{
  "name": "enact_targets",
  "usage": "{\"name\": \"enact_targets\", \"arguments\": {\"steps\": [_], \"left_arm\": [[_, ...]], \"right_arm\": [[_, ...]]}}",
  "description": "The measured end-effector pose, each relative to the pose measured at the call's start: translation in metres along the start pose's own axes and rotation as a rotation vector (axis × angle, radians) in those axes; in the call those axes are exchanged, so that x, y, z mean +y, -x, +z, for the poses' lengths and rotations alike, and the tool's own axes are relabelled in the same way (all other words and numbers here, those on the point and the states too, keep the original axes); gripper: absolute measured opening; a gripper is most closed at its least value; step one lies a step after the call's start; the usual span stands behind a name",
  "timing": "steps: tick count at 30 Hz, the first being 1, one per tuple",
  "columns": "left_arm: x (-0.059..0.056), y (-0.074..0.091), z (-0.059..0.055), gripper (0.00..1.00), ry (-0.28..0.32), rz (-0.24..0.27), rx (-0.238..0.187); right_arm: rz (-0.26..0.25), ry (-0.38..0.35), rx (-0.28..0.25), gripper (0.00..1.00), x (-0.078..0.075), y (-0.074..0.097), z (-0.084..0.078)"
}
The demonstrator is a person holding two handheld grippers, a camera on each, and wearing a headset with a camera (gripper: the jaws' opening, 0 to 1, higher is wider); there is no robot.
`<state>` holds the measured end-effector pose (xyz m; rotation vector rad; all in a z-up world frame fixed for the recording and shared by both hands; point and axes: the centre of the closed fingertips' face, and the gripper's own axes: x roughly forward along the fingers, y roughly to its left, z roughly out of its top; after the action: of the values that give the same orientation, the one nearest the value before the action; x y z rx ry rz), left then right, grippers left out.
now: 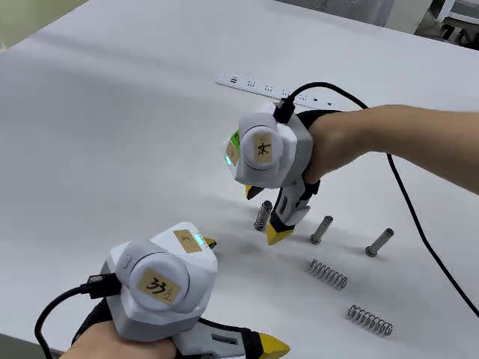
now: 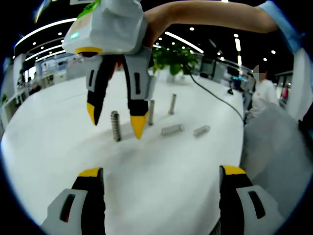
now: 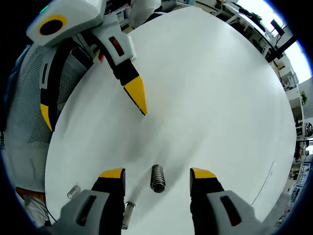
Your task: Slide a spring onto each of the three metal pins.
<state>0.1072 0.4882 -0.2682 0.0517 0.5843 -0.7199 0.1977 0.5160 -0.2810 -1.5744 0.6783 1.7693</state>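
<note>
Spring (image 1: 263, 215) upright on tabletop (image 1: 112, 127), between parted jaws of right tool (image 3: 157, 173), clear of both; two loose springs (image 1: 328, 274), two bare pins (image 1: 322, 229) nearby; left tool (image 2: 161, 171) spread wide, empty.

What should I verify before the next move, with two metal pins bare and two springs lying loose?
1. Sprung pin stands upright: ok.
2. Its spring is seated fully down: cannot tell.
3. Right gripper is open, jaws on either side of that pin and not gripping it: ok.
4. Left gripper is open and holds nothing: ok.
5. Bare pins, one and another, stand free with nothing on them: ok.
6. Loose springs, one and another, lie apart on the table, so each can be picked singly: ok.
</note>
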Motion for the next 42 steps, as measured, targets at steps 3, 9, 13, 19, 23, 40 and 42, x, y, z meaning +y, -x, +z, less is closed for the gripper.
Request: {"name": "enact_targets", "arguments": {"steps": [3, 9, 13, 19, 23, 40, 42], "left_arm": [[0.001, 0.001, 0.001, 0.99, -0.003, 0.003, -0.001], [0.002, 0.002, 0.005, 0.99, -0.020, 0.007, 0.001], [0.002, 0.003, 0.008, 0.99, -0.027, 0.009, 0.001], [0.003, 0.004, 0.011, 0.99, -0.044, 0.010, 0.004], [0.003, 0.004, 0.015, 0.99, -0.053, 0.015, -0.006], [0.004, 0.001, 0.028, 0.97, -0.093, 0.017, -0.021], [0.004, 0.000, 0.029, 0.97, -0.092, 0.016, -0.024]], "right_arm": [[-0.021, -0.027, -0.022, 0.69, 0.000, 0.001, -0.002], [-0.077, -0.109, -0.075, 0.93, 0.000, 0.004, -0.004], [-0.092, -0.146, -0.108, 0.98, 0.004, 0.006, -0.006], [-0.137, -0.198, -0.163, 0.99, 0.007, 0.012, -0.010], [-0.159, -0.241, -0.196, 0.99, 0.012, 0.018, -0.016], [-0.317, -0.462, -0.332, 0.99, 0.036, 0.052, -0.053], [-0.340, -0.497, -0.352, 0.99, 0.040, 0.056, -0.057]]}}
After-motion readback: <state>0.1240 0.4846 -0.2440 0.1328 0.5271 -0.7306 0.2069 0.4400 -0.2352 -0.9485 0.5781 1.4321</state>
